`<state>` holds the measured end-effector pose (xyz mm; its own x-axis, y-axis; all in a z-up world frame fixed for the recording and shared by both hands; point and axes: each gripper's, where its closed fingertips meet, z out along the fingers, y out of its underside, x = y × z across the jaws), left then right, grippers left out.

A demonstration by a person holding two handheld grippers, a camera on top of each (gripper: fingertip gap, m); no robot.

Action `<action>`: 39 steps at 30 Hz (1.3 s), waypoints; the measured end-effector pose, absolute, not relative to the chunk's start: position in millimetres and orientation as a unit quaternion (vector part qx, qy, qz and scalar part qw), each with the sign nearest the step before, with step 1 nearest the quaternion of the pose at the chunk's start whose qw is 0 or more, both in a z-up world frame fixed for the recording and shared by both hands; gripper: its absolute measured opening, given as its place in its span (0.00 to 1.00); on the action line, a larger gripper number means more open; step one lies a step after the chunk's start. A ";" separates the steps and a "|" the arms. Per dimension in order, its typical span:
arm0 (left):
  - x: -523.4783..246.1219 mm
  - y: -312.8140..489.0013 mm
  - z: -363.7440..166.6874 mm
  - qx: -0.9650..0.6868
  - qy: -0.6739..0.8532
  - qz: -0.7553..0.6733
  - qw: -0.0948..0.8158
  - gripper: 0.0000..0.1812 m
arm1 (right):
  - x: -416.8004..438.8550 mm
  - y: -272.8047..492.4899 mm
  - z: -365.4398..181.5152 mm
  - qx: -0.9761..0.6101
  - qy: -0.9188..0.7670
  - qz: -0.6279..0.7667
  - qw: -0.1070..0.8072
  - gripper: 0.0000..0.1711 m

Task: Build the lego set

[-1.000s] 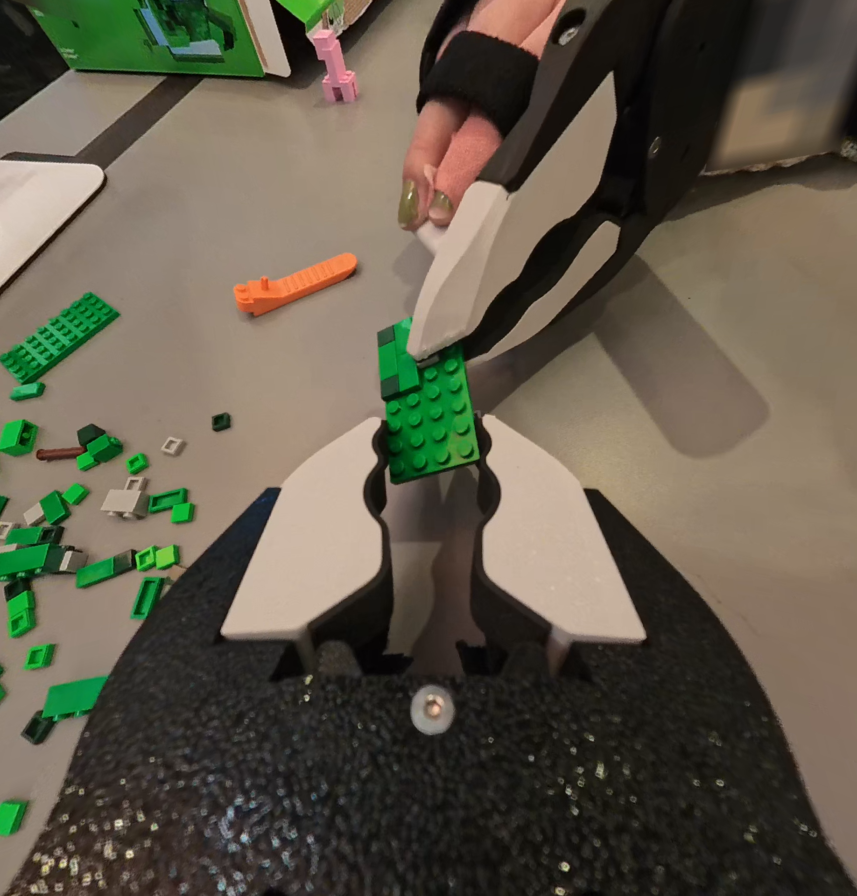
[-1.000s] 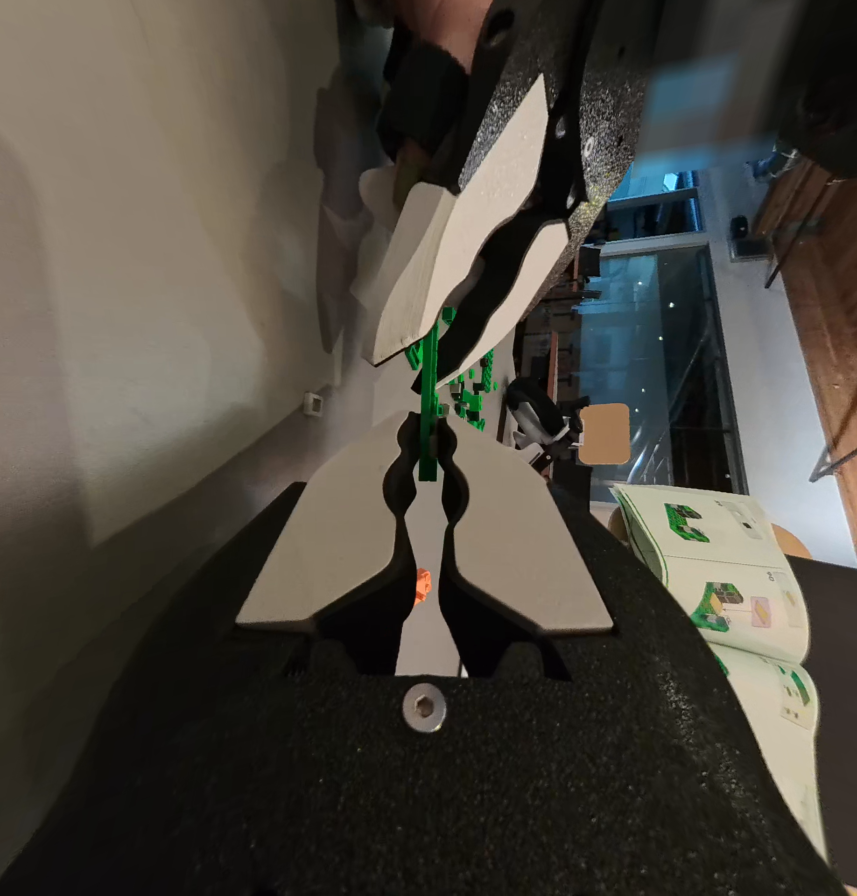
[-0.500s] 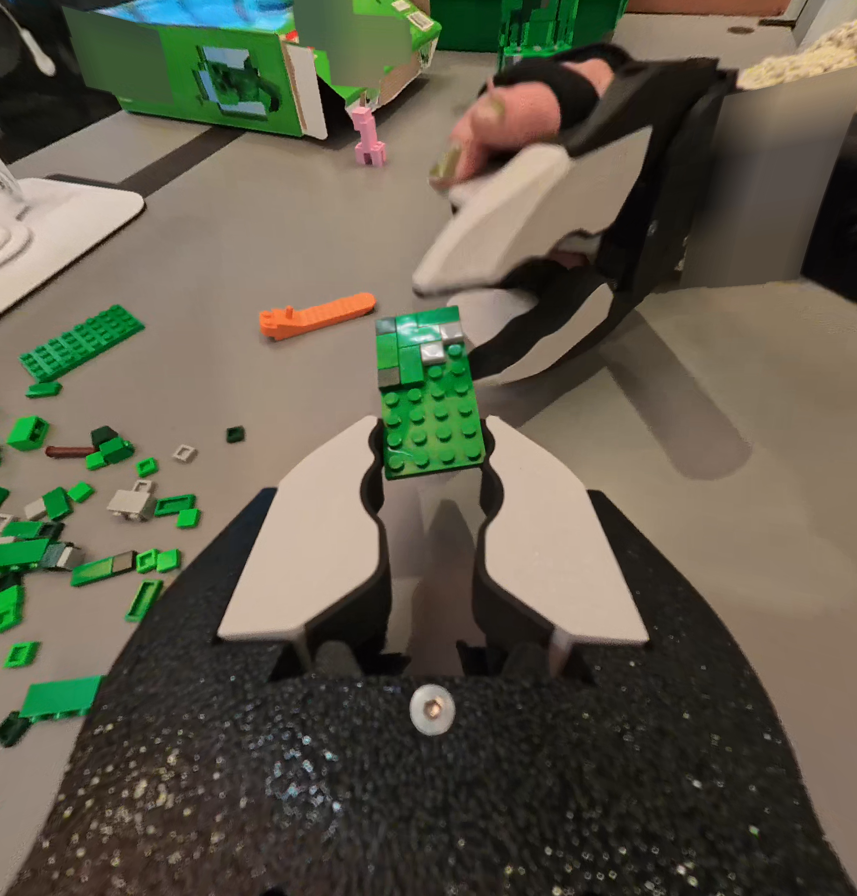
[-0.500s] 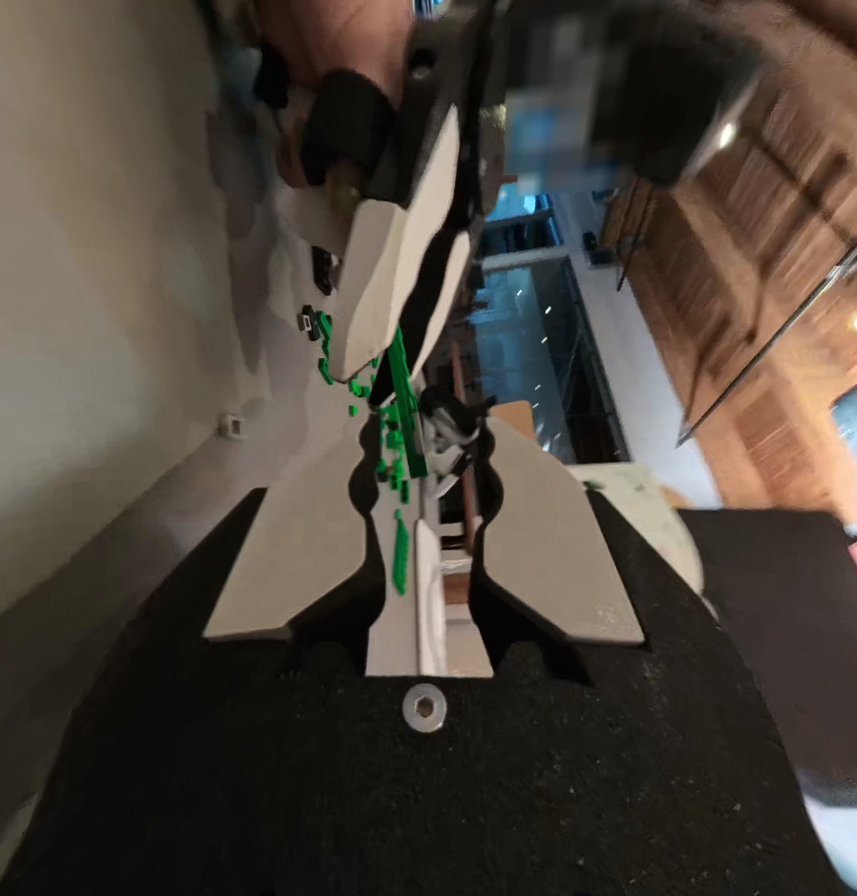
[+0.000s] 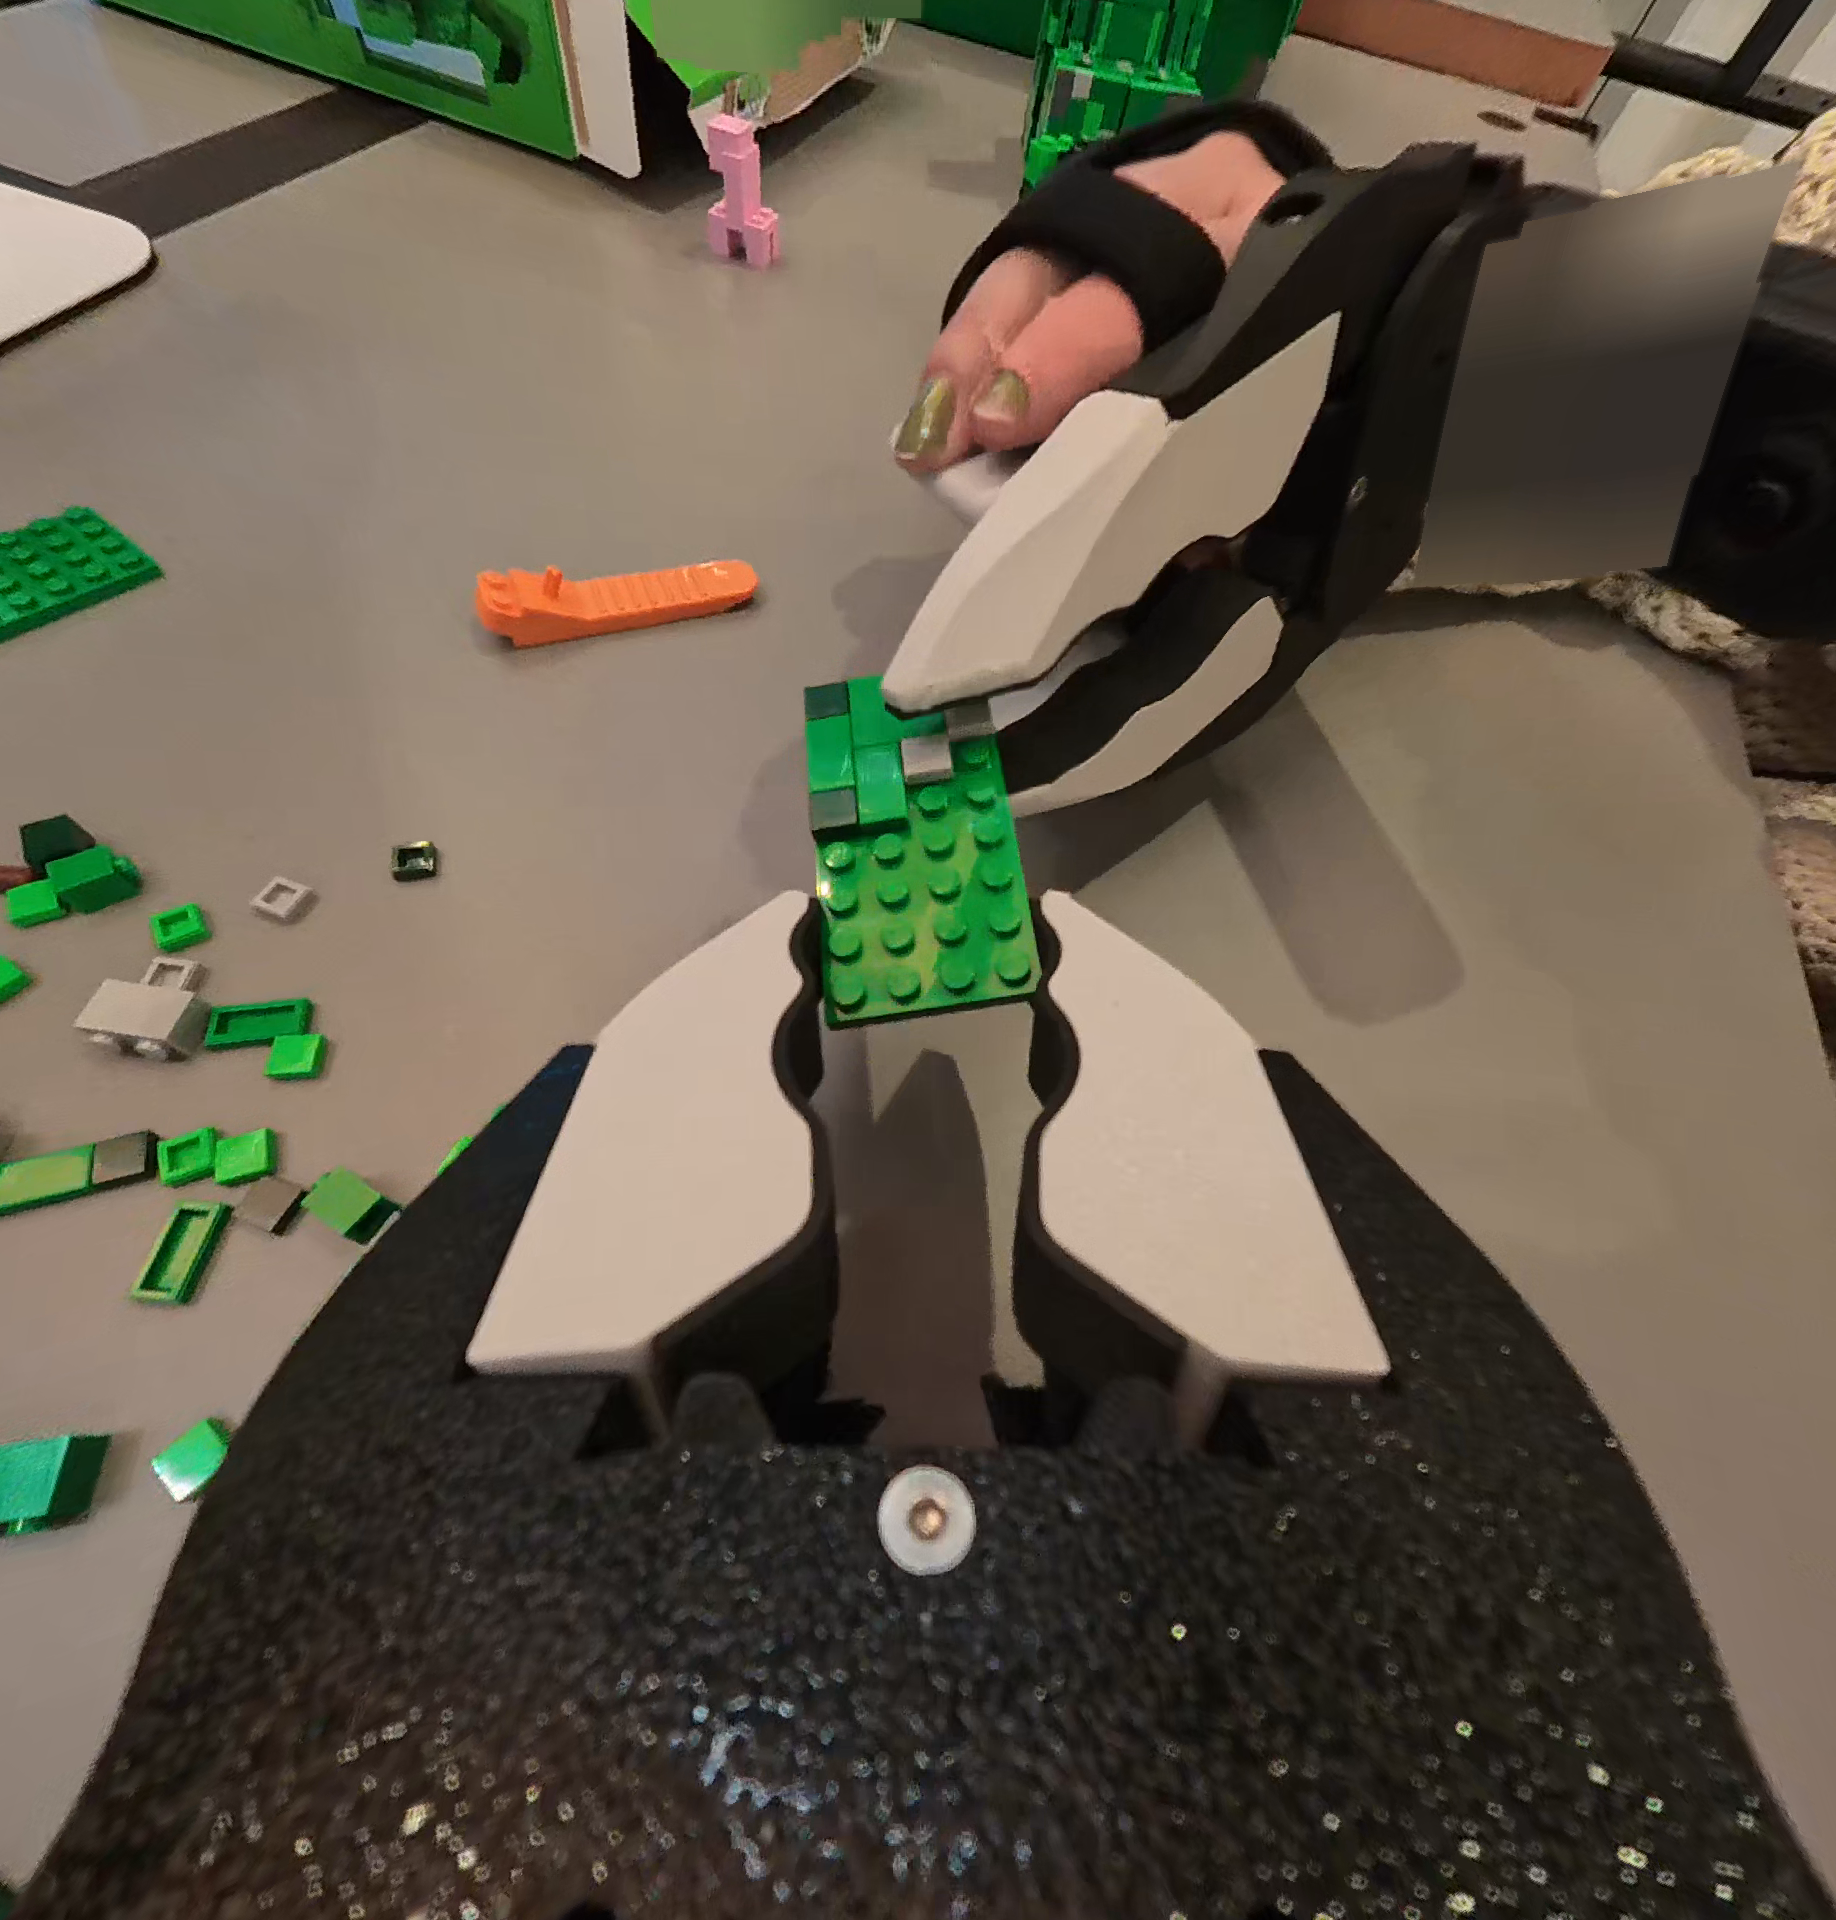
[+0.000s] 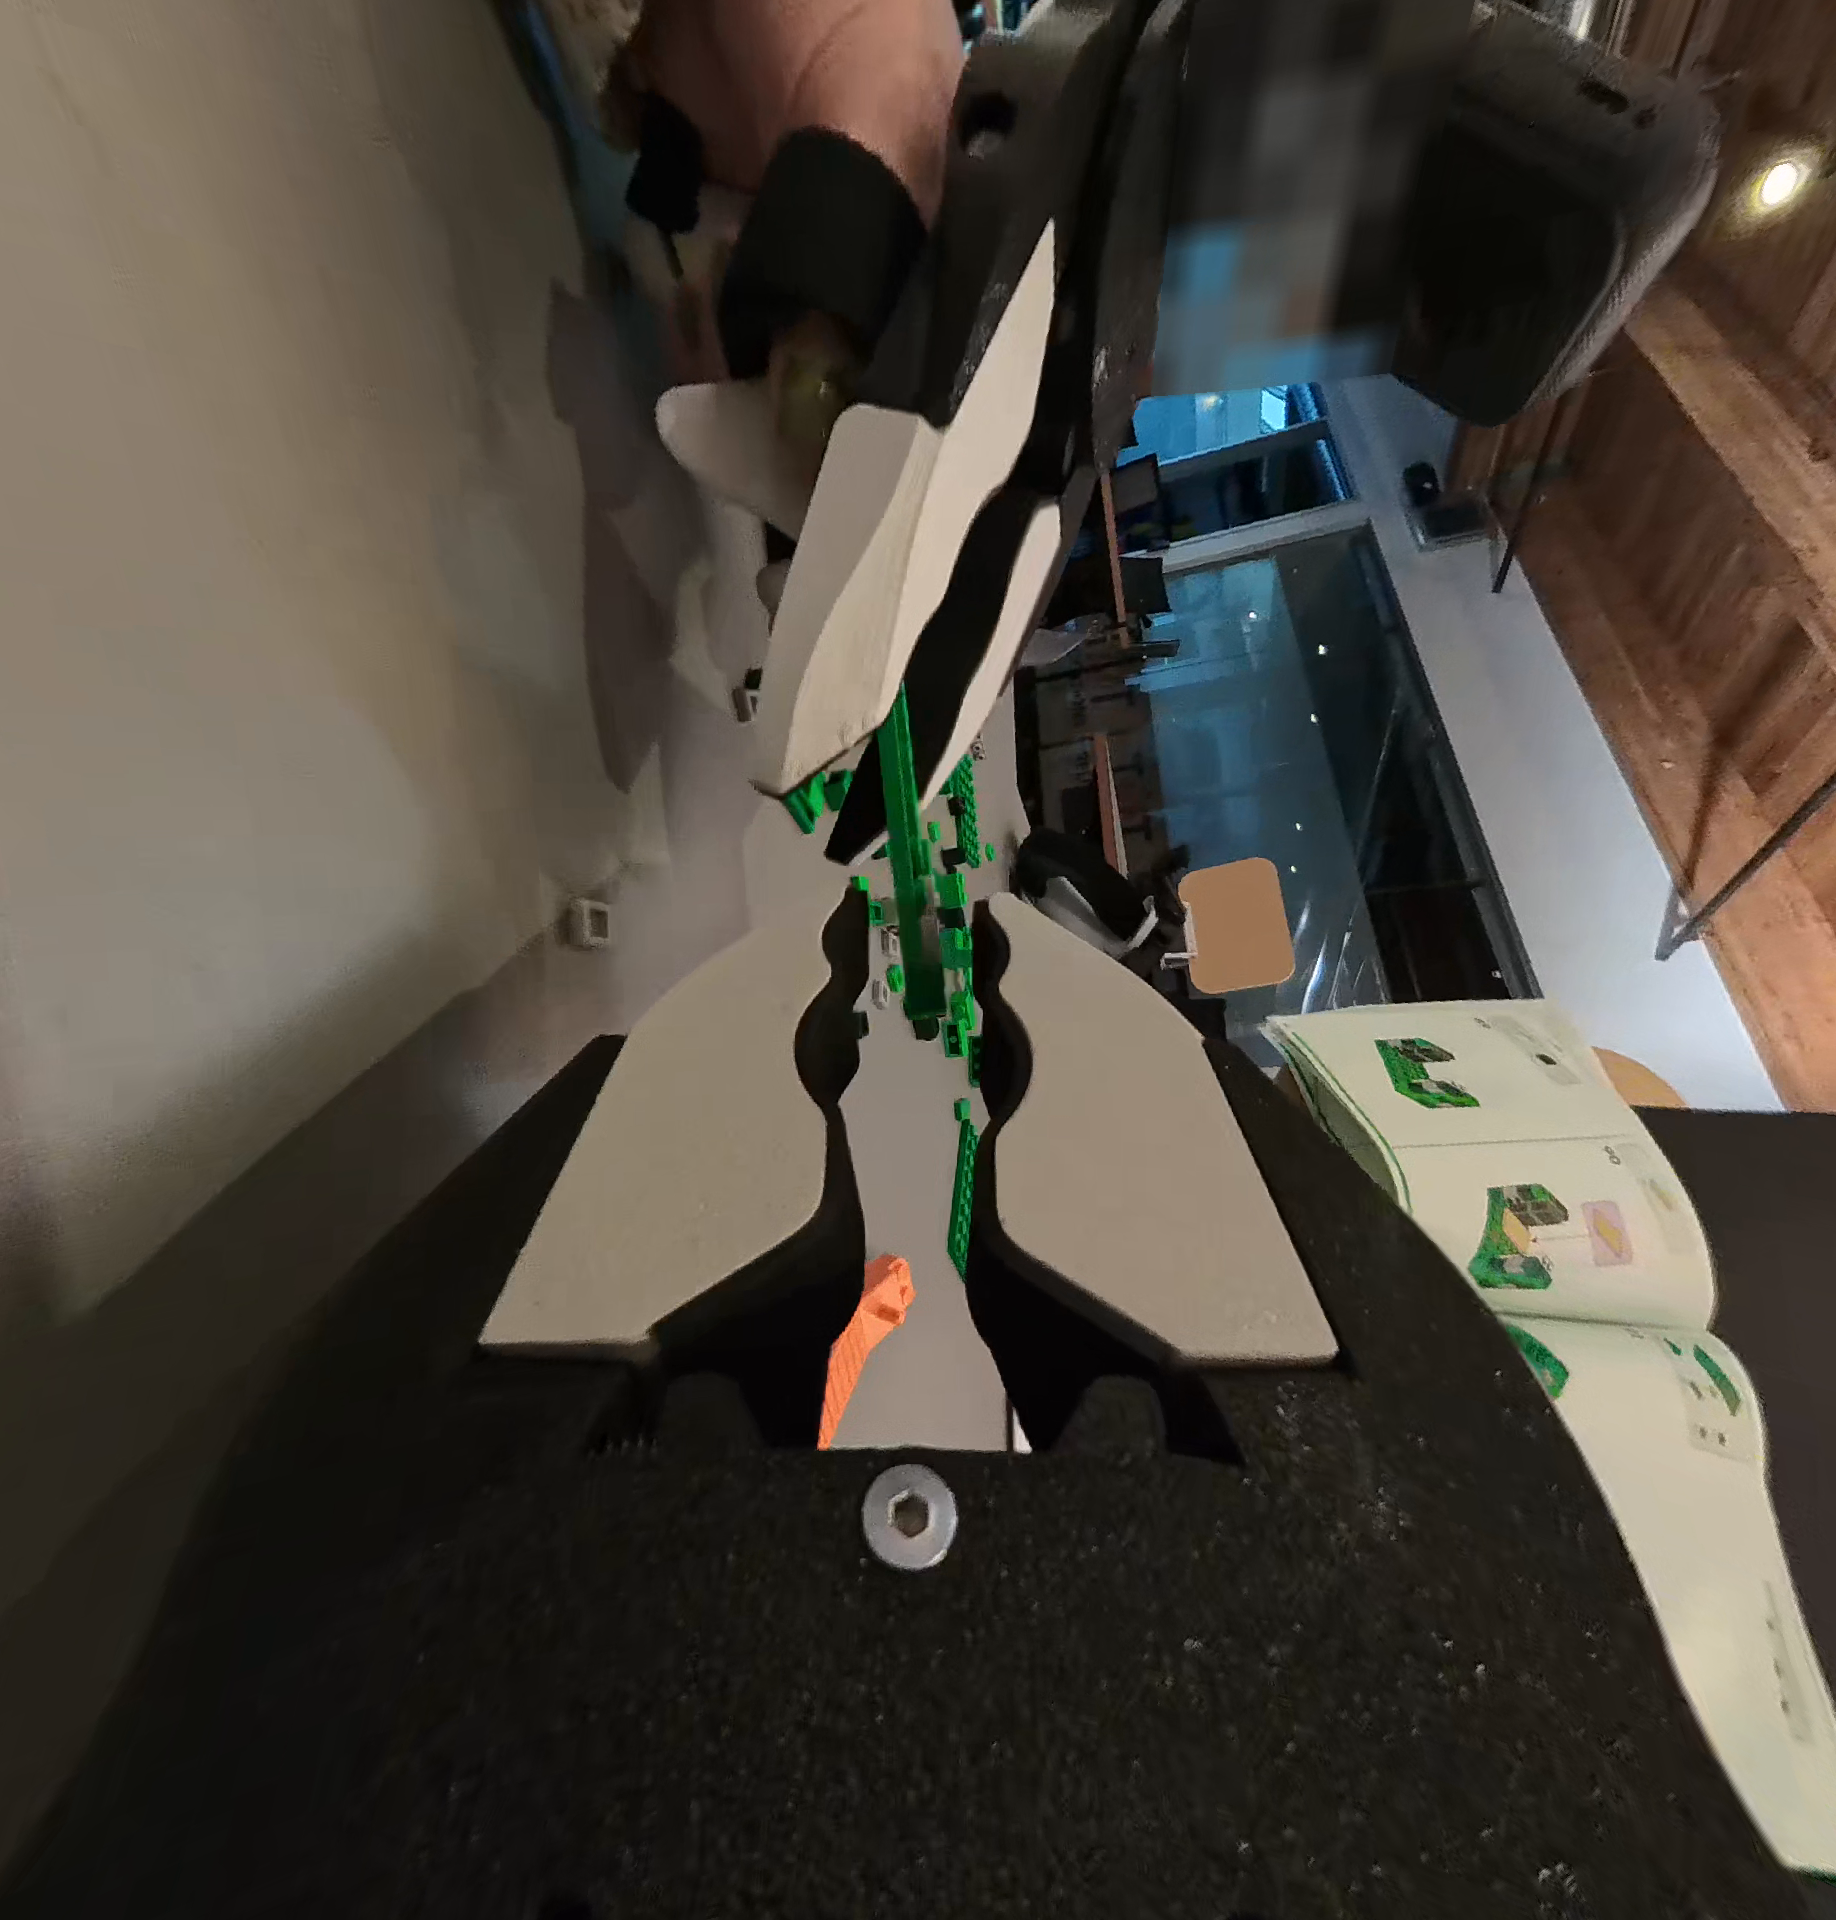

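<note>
A green studded plate has dark green, green and grey tiles on its far end. My left gripper is shut on the plate's near end and holds it above the grey table. My right gripper comes in from the upper right. Its jaws are open, with one finger above and one below the plate's far right corner. In the right wrist view the plate stands edge-on between my right gripper's parted fingers, with a gap on each side. The left gripper holds the plate's far end there.
An orange brick separator lies left of the plate. Loose green and grey pieces lie scattered at the left, with another green plate. A pink figure, a green box and a green build stand at the back. An instruction booklet lies open. The tips of both grippers are at nearly the same place. From either gripper's tips it is about 12 centimeters to the orange brick separator.
My right gripper let go of the plate, pulled back, then returned with open jaws around the plate's far corner. My left gripper kept hold of the plate and tilted it flatter.
</note>
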<state>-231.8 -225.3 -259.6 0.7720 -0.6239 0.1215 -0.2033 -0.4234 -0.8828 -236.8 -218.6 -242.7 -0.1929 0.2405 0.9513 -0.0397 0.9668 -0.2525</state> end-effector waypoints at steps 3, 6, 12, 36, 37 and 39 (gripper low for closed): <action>-229.8 -226.3 -261.7 -0.815 0.264 -0.216 0.469 0.20 | -237.7 -222.9 -245.1 -0.046 -0.769 0.087 0.632 0.04; -229.6 -226.3 -263.0 -0.817 0.266 -0.212 0.466 0.20 | -237.3 -222.3 -247.0 -0.034 -0.776 0.072 0.626 0.04; -230.3 -225.3 -259.2 -0.811 0.261 -0.214 0.478 0.20 | -238.3 -221.6 -243.2 -0.021 -0.767 0.049 0.640 0.04; -235.8 -218.9 -237.3 -0.771 0.243 -0.211 0.550 0.22 | -236.9 -212.6 -231.5 -0.005 -0.694 0.008 0.720 0.04; -236.9 -218.5 -238.2 -0.773 0.242 -0.204 0.550 0.20 | -236.8 -213.0 -232.1 -0.003 -0.694 0.008 0.720 0.04; -237.5 -218.6 -239.8 -0.776 0.243 -0.203 0.545 0.20 | -236.8 -213.0 -233.3 -0.004 -0.695 0.006 0.719 0.04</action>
<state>-237.5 -218.6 -239.8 0.7989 -0.5993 0.0504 -0.1562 -0.2877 -0.9449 -236.8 -213.0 -233.3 0.0349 0.0149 0.9993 -0.0025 0.9999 -0.0148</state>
